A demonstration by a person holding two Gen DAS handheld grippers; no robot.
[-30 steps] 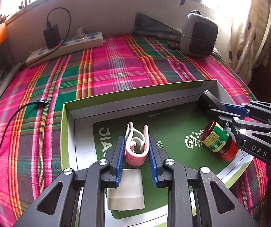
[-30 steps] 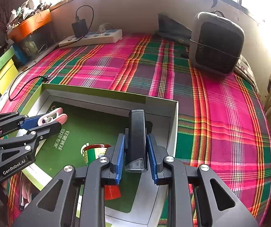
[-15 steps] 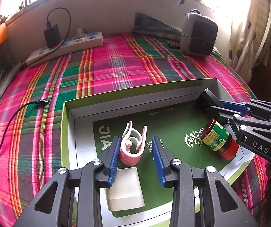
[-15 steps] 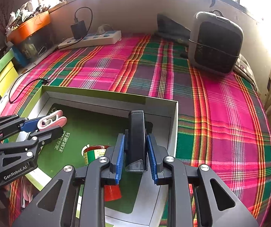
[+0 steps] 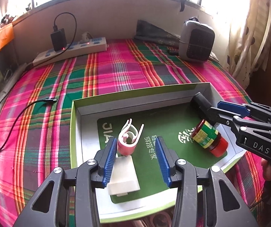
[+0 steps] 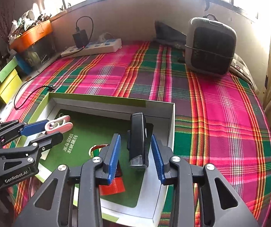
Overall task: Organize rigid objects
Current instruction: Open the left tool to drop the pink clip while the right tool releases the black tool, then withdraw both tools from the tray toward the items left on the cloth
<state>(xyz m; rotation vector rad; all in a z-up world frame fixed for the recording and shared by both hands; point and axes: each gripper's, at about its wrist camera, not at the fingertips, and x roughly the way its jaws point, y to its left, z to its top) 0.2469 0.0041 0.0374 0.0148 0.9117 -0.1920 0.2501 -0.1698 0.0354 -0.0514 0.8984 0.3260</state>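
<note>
**Both tongs opening over the tray**

Left tongs (image 5: 135,158) are spreading apart, with the pink clip (image 5: 128,139) lying loose between the blue pads; the left pad looks close to the clip's side, though whether it touches is hard to tell. Just below the clip, a white block (image 5: 123,177) rests on the green mat, partly under the left pad. Right tongs (image 6: 136,158) are also opening, narrower than the left pair, and the black box-shaped gadget (image 6: 138,140) stands on end between the pads with a gap on either side. It sits in the tray's far right corner, close to the wall.

A jar (image 5: 208,138) with a green label and red lid lies on its side on the mat between the two pairs of tongs. All four things are inside the shallow tray (image 5: 135,98) with the green rim, which sits on a bright plaid cloth (image 5: 116,70). Farther back lie a white power strip (image 5: 73,51) with a black charger plugged in, and a grey heater (image 6: 210,45) near the wall.
</note>
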